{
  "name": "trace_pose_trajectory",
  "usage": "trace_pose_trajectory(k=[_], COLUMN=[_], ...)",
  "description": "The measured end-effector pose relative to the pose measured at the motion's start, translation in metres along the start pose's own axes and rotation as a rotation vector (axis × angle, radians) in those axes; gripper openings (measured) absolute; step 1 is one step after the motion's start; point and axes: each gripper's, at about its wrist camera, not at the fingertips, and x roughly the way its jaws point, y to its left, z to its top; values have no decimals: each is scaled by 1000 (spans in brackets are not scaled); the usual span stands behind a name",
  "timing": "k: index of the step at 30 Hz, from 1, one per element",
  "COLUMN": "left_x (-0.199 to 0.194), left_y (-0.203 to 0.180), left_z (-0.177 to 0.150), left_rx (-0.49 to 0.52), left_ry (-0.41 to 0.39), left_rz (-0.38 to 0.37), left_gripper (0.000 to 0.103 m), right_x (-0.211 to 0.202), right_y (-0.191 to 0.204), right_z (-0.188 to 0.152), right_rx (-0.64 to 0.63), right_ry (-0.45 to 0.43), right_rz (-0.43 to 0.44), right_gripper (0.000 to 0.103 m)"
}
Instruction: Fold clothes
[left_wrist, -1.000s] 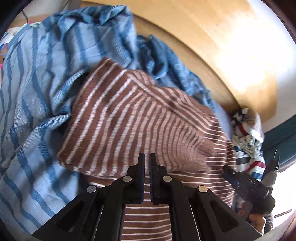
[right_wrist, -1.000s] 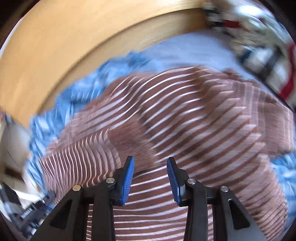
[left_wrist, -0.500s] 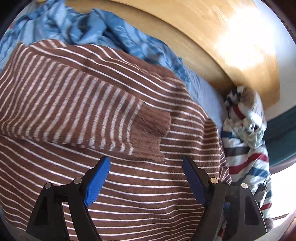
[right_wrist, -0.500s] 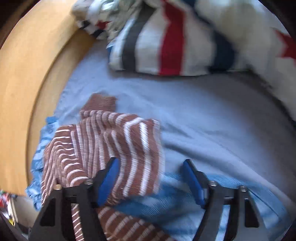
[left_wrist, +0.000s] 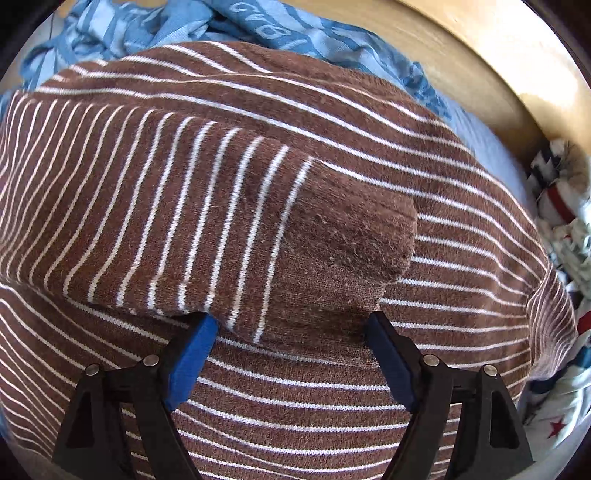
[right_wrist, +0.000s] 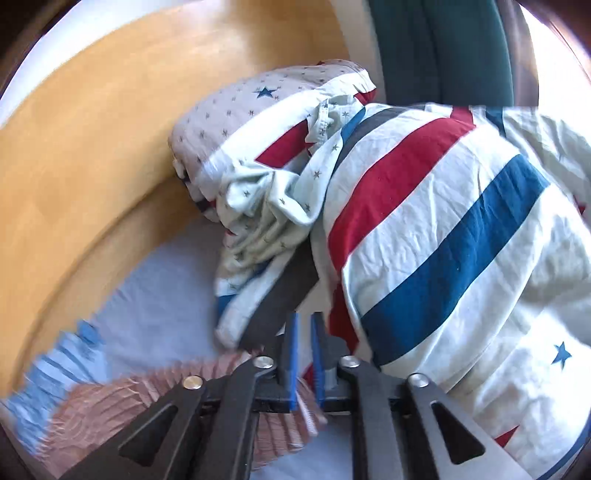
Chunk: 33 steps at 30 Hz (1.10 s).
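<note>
Left gripper (left_wrist: 288, 334) fingers spread wide over the brown striped sweater (left_wrist: 258, 206), its folded sleeve cuff (left_wrist: 354, 236) between them; right gripper (right_wrist: 302, 332) fingers nearly together, clamped on the sweater's edge beside a striped duvet (right_wrist: 443, 229)

Left black plastic two-finger gripper (left_wrist: 291, 325) has blue rectangular pads (left_wrist: 190, 360) and silver round pivot screws (left_wrist: 150, 360); the right black plastic gripper (right_wrist: 302, 332) has matching blue pads (right_wrist: 293, 350), triangular frame cut-outs and silver screws (right_wrist: 263, 362)
</note>
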Motion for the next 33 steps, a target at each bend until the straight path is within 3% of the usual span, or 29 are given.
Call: trace_pose_trajectory(k=[2, 4, 5, 7, 9, 10, 13, 15, 16, 17, 18, 24, 26, 28, 30, 32, 33], left_x=[-2, -14, -20, -33, -43, -43, -42, -27, -15, 0, 16, 29, 23, 8, -12, -35, -45], left_y=[1, 5, 3, -2, -21, -34, -73, -95, -106, -115, -121, -122, -111, -83, -46, -2, 19], left_z=[0, -2, -5, -10, -15, -19, -31, -40, -47, -50, -51, -38, -36, -35, -33, -30, -27], left_rx=[8, -17, -21, -25, 47, 103, 282, 371, 402, 417, 412, 309, 279, 188, 96, 12, -22], left_ry=[6, -3, -9, -21, -30, -26, -8, 35, 61, 89, 115, 176, 201, 189, 134, 28, -20], left_rz=[-15, -80, -126, -223, -289, -300, -320, -329, -320, -295, -266, -298, -364, -502, -585, -585, -576], left_gripper=[83, 81, 80, 80, 78, 71, 40, 26, 24, 24, 24, 24, 24, 24, 36, 69, 74], right_x=[-6, -7, 1, 32, 59, 67, 83, 86, 86, 83, 79, 35, 20, 4, -12, -20, -15], right_y=[-4, -9, -10, -13, -20, -23, -25, -17, -11, -9, -6, 16, 40, 67, 110, 155, 170], right_z=[2, -11, -24, -55, -81, -87, -82, -65, -54, -44, -35, -24, -23, -24, -31, -53, -73], right_rx=[24, 46, 51, 88, 157, 195, 263, 205, 160, 134, 108, 52, -11, -86, -219, -385, -458], right_ry=[-10, 19, 86, 269, 382, 393, 336, 275, 234, 189, 143, 22, -9, -33, -46, -17, 29], right_rz=[14, 36, 45, 55, 98, 109, 157, 144, 129, 100, 72, 162, 205, 255, 296, 353, 363], right_gripper=[60, 67, 74, 76, 73, 72, 69, 34, 27, 12, 12, 11, 11, 11, 11, 11, 11])
